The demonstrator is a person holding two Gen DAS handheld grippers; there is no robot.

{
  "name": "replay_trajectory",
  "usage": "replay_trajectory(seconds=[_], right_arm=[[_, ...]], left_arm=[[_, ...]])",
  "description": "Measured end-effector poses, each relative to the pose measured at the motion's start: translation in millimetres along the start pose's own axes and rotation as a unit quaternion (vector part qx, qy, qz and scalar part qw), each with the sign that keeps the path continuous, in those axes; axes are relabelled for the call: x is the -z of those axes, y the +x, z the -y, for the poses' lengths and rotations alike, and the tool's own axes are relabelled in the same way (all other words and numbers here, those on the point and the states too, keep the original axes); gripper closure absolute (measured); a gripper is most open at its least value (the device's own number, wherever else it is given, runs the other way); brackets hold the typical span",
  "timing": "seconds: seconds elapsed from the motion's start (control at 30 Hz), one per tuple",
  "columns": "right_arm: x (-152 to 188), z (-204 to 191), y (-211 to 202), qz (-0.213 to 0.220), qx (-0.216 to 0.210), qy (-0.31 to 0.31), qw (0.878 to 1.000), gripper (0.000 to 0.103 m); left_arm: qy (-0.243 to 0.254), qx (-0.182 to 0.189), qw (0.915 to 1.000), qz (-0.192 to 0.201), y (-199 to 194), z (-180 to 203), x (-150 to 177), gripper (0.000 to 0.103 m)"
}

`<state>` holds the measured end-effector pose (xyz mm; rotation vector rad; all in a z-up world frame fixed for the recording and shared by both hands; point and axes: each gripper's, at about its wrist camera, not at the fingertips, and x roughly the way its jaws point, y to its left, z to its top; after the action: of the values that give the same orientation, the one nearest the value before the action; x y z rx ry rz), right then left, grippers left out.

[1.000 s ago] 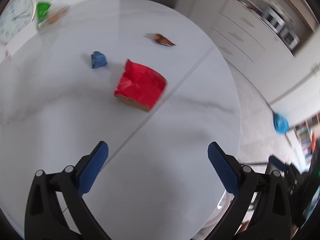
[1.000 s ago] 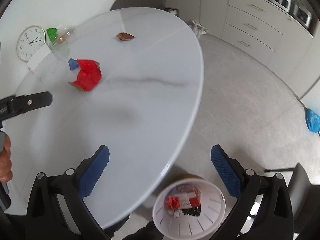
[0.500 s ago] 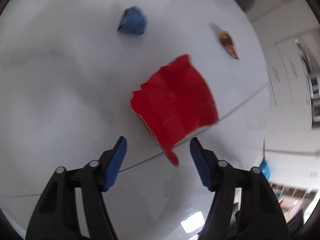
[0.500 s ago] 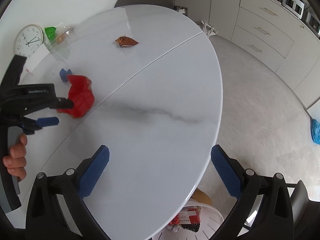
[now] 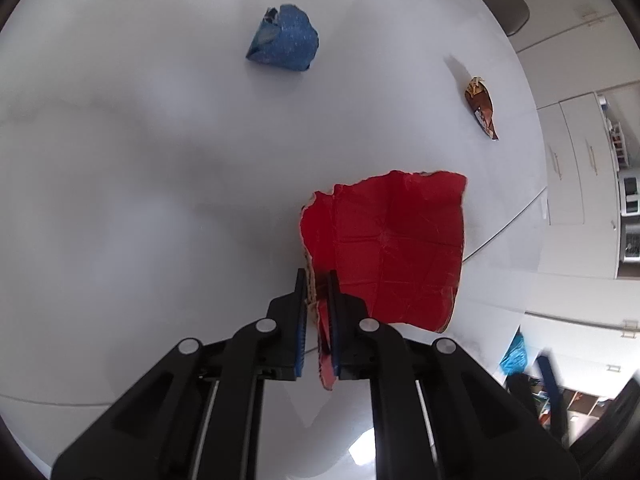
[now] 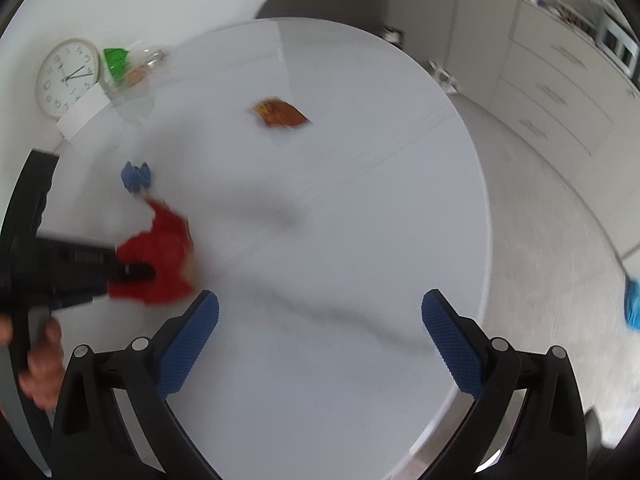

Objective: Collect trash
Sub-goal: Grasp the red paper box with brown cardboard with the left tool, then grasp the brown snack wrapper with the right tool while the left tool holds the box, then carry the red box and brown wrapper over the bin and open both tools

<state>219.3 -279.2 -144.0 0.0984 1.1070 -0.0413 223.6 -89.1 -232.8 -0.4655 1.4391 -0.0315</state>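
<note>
- Left hand-held gripper [image 5: 318,312], bottom centre of left wrist view: jaws pinched on near edge of red wrapper [image 5: 392,248], frame centre.
- Right hand-held gripper [image 6: 320,340], bottom of right wrist view: jaws wide apart, holding nothing, over white counter [image 6: 340,240].
- Blue crumpled wrapper [image 5: 282,38] upper centre, apart from red.
- Brown wrapper [image 5: 482,108] upper right.
</note>
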Motion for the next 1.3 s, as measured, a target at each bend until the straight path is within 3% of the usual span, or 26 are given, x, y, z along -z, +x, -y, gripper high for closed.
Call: replay_trajectory(seconds=[0.23,0.4,0.53,0.6,0.67,0.73,0.8,1.07,1.3], right_arm=[[-81,-31,49,0.003,0.001,-0.067,0.998,0.003],[-131,-42,100,-0.017,0.015,-0.093,0.995,0.014],[-151,-41,134,-0.044,0.014,-0.091,0.995,0.027],[-155,-42,144,-0.054,0.016,-0.096,0.994,0.033],[-156,-40,148,-0.058,0.006,-0.097,0.994,0.05],[-158,-39,148,-0.057,0.004,-0.096,0.994,0.058],[-156,-36,146,-0.058,-0.001,-0.097,0.994,0.075],[-141,-37,121,-0.045,-0.028,-0.083,0.995,0.077],[-82,-40,71,-0.042,-0.058,-0.065,0.995,0.077]], left_arm=[[0.047,-0.009,0.9988,0.016,-13,0,0,0.096],[0.062,-0.013,0.9978,0.019,-20,-5,-4,0.096],[0.069,-0.012,0.9974,0.014,-20,-12,-4,0.096],[0.076,-0.01,0.997,0.013,-20,-14,-4,0.096],[0.082,-0.007,0.9965,0.014,-18,-10,-7,0.096],[0.085,-0.006,0.9962,0.016,-14,-2,-15,0.096],[0.089,-0.002,0.9959,0.019,-12,4,-19,0.096],[0.114,0.013,0.9933,0.014,-17,4,-13,0.096],[0.145,0.013,0.9892,0.013,-29,-3,9,0.096]])
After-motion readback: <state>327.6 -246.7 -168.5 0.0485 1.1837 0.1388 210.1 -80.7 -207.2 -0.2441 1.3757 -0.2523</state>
